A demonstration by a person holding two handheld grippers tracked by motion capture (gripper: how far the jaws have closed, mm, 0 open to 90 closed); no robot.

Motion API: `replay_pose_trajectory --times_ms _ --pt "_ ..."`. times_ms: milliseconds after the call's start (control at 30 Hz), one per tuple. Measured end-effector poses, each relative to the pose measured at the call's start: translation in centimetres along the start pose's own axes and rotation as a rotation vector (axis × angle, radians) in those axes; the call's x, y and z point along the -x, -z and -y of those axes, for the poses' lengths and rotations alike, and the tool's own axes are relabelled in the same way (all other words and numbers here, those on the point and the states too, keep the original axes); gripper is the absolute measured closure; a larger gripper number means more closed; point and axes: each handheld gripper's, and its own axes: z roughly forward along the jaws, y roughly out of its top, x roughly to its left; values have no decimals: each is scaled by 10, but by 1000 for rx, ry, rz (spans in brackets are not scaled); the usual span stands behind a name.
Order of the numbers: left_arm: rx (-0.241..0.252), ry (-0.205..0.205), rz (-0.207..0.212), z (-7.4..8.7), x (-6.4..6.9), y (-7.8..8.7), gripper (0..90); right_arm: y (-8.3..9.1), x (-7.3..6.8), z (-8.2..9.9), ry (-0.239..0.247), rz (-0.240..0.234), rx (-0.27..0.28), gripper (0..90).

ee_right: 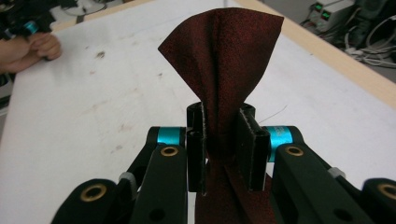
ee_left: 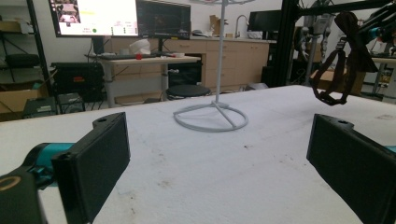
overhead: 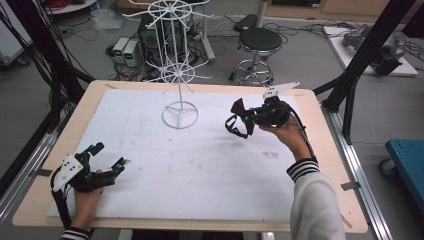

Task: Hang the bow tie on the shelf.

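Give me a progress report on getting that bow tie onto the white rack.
Done: the right gripper has the bow tie pinched at its middle and lifted off the table, strap dangling. In hand: it hangs in the air right of the rack, not touching it. Left: hooking it on an arm, if that is the aim. The left gripper rests open, holding nothing.

Lighting: you work under even, diffuse overhead light; the white mat (overhead: 200,165) reads bright, with no hard glare. Shadows: faint and soft beneath the rack (overhead: 179,60) and your hands. High view: soft overall, low detail, straight edges bowing slightly toward the corners. Left gripper view: your near jaws blurred, background sharper, the monitor (ee_left: 95,16) overexposed. Right gripper view: cloth (ee_right: 224,60) weave fairly crisp, table behind it out of focus.
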Motion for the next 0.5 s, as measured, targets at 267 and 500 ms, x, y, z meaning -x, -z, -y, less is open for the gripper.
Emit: replay_pose_trajectory --times_ms 267,500 --pt "0 0 0 0 0 0 64 -3 -4 -11 -25 83 85 759" --pt "4 4 -1 0 0 0 64 -6 -5 -16 -48 140 131 758"
